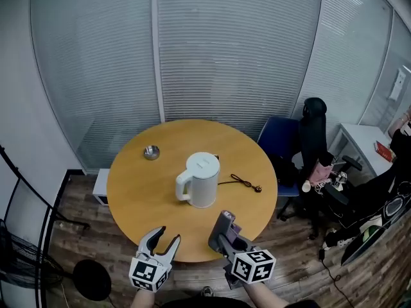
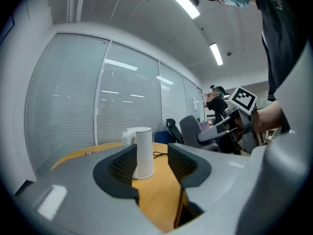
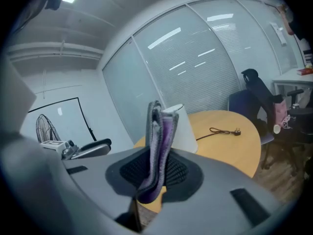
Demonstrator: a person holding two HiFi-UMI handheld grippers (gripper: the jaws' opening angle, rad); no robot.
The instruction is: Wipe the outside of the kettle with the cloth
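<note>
i count two claws: my left claw (image 1: 168, 235) and my right claw (image 1: 225, 223). each carries one marker cube, the left cube (image 1: 149, 273) and the right cube (image 1: 253, 265), so two in all. one cloth (image 3: 157, 146), grey and purple. one round wooden table (image 1: 141, 191). on its top i count three things: one white kettle (image 1: 200, 179), one black power cord (image 1: 243, 183) and one small metal dish (image 1: 151, 152). two chairs at the table's far right side: one blue chair (image 1: 279, 136) and one black chair (image 1: 313, 133). one white box (image 1: 101, 186) on the floor at the left. one white desk (image 1: 363, 140) at the right.
</note>
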